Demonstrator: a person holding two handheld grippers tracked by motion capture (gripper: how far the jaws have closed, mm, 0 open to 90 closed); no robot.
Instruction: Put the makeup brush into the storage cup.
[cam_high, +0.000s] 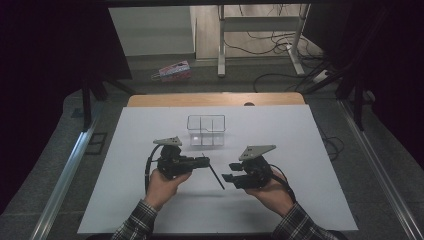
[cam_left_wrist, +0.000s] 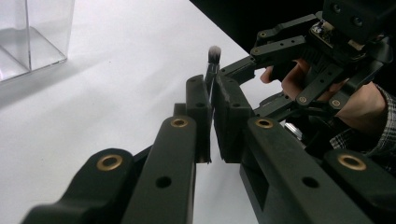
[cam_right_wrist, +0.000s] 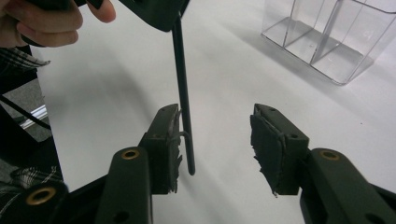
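Left gripper (cam_high: 206, 161) pinching a thin black brush (cam_high: 216, 176) above the white table (cam_high: 300, 200), right gripper (cam_high: 227, 172) spread, handle end between its jaws, clear organizer (cam_high: 206, 131) behind.

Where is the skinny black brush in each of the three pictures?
High view: the brush slants below the middle, its upper end in the left gripper.
Left gripper view: its bristle tip pokes up at the centre.
Right gripper view: its handle hangs left of the middle.
Shared landmark: the clear organizer.
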